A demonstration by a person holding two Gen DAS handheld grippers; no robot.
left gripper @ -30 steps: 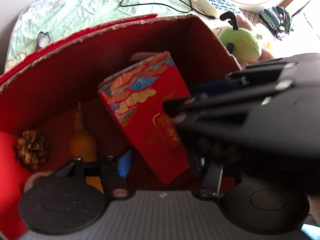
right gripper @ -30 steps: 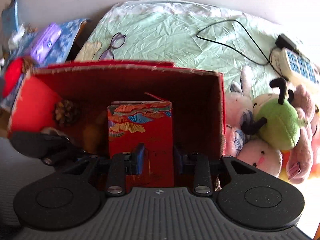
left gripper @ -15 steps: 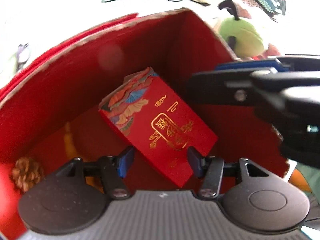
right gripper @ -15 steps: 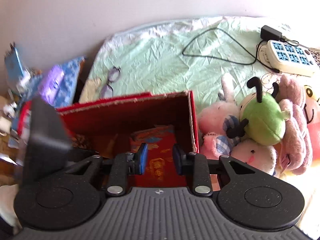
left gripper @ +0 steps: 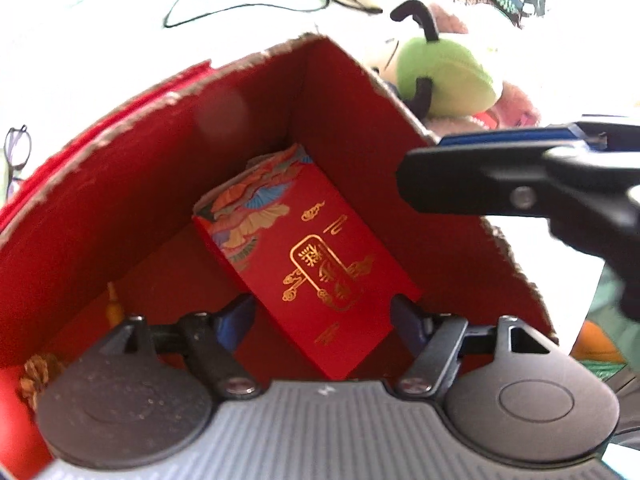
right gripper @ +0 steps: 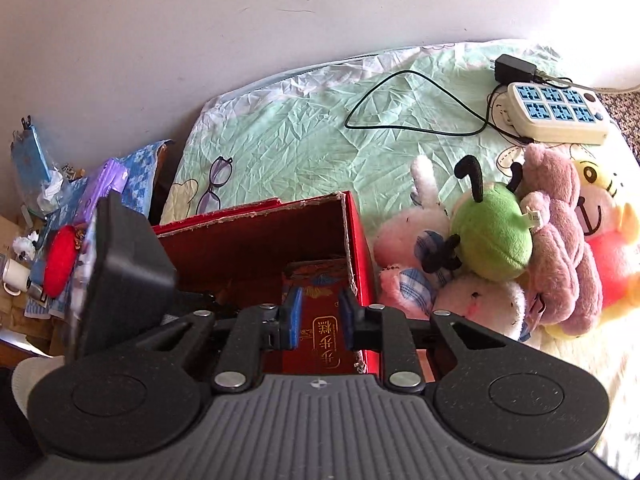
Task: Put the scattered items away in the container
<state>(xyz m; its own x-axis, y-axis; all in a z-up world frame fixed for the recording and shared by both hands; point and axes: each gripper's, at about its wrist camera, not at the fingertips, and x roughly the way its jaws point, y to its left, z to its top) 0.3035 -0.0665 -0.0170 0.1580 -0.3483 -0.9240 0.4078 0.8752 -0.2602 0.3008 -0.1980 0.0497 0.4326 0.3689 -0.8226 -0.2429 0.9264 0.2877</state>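
Now the left tongs (left gripper: 322,312) open around the red packet (left gripper: 308,256), which may tip against the red box (left gripper: 120,168) wall at centre frame, while the right tongs (right gripper: 318,322) close, empty.

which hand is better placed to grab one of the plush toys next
Right. The right gripper is above the red cardboard box's rim beside the green plush toy; the left gripper, opening, points down into the box over the red envelope packet.

gold chinese characters on the red packet (left gripper: 316,264); illegible here
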